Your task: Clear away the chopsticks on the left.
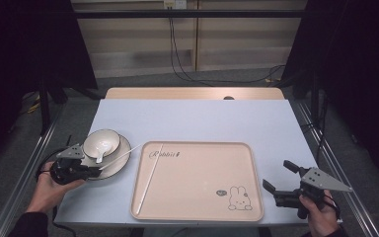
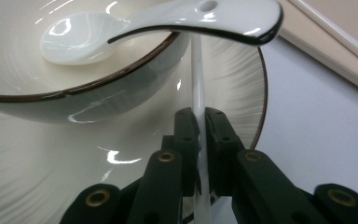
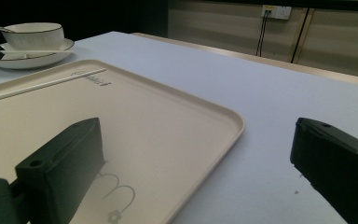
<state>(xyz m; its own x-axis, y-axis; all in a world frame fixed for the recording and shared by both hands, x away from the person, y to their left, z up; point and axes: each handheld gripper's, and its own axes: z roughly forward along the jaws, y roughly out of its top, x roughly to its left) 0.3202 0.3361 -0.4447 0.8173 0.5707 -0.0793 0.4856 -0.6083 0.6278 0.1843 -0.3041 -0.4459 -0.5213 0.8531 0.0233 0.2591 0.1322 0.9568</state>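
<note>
A white bowl (image 1: 109,136) with a white spoon (image 1: 100,150) in it stands on a plate (image 1: 124,150) at the table's left. My left gripper (image 1: 98,170) is shut on one end of a thin white chopstick (image 1: 123,153) that lies across the plate; in the left gripper view my left gripper (image 2: 200,116) clamps the chopstick (image 2: 197,79) under the spoon handle (image 2: 191,16). A second chopstick (image 1: 150,177) lies inside the beige tray (image 1: 202,173). My right gripper (image 1: 277,174) stands open beside the tray's right edge, nothing between its jaws; the right gripper view shows my right gripper (image 3: 196,140) over the tray corner (image 3: 223,121).
The tray has a rabbit drawing (image 1: 239,198) at its near right. A light blue tabletop (image 1: 197,118) stretches behind the tray. Cables (image 1: 177,64) hang down the back wall beyond the table.
</note>
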